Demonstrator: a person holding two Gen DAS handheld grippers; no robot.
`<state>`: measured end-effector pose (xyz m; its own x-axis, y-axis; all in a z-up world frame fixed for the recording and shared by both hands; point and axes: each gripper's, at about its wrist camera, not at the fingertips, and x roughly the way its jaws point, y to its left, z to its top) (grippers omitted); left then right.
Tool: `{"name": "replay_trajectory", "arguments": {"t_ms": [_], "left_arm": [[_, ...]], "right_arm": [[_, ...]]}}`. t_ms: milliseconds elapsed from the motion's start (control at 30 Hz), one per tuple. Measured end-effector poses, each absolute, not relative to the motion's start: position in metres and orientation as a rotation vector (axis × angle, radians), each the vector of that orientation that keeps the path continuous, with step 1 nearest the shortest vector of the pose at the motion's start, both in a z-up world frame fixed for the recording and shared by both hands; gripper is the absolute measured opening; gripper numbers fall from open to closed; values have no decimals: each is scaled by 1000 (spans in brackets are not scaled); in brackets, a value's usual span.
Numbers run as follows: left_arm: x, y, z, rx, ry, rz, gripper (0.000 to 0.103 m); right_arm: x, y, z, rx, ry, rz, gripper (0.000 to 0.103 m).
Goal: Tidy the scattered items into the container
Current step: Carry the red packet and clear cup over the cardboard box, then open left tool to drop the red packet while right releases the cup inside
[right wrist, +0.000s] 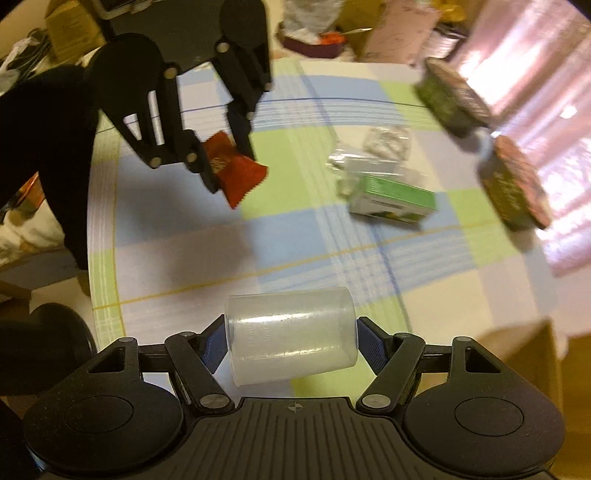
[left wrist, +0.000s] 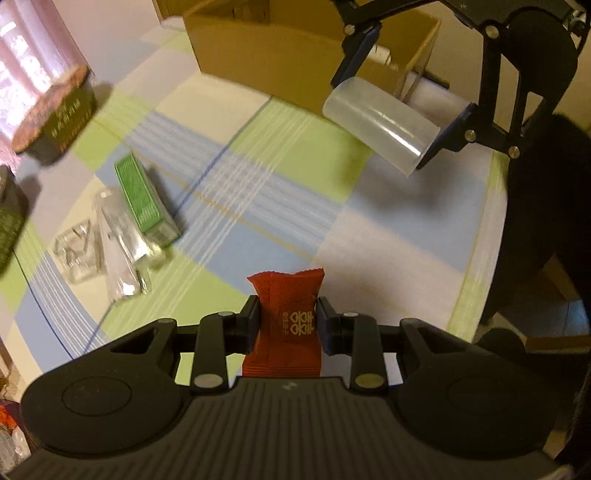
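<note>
On the checked tablecloth (left wrist: 280,206) the green box (left wrist: 142,199) and clear wrappers (left wrist: 110,243) wait (tins (left wrist: 55,110) too), while my left gripper (left wrist: 286,325) pinches a red sachet (left wrist: 286,321) and my right gripper (right wrist: 291,343) clamps a plastic cup (right wrist: 291,332), neither yet in the cardboard box (left wrist: 266,55).

Checked tablecloth (left wrist: 258,177), cardboard box (left wrist: 258,51), green carton (left wrist: 142,199), clear wrappers (left wrist: 110,243), two tins (left wrist: 55,110)

A checked tablecloth (left wrist: 258,192) in pale blue, green and cream squares covers the worktop. Pink curtains (right wrist: 535,74) glow with daylight at its far side. Beyond the worktop's edge lies blurred clutter: a dark purple bowl-like tub (right wrist: 314,46), a pale pink flat board (right wrist: 399,33), and brown cardboard boxes (right wrist: 70,22).
</note>
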<state>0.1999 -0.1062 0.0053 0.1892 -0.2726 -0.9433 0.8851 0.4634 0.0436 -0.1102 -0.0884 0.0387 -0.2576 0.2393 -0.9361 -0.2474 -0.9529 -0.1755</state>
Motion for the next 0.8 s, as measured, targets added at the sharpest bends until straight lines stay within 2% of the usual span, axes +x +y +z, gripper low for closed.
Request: {"name": "replay_trajectory", "arguments": {"t_ms": [433, 800], "left_arm": [[181, -193, 57, 681, 991, -959, 27], [181, -260, 72, 700, 951, -1007, 27]], "right_arm": [[-4, -98, 106, -1566, 16, 2077, 74], [50, -100, 118, -1516, 64, 1991, 74]]}}
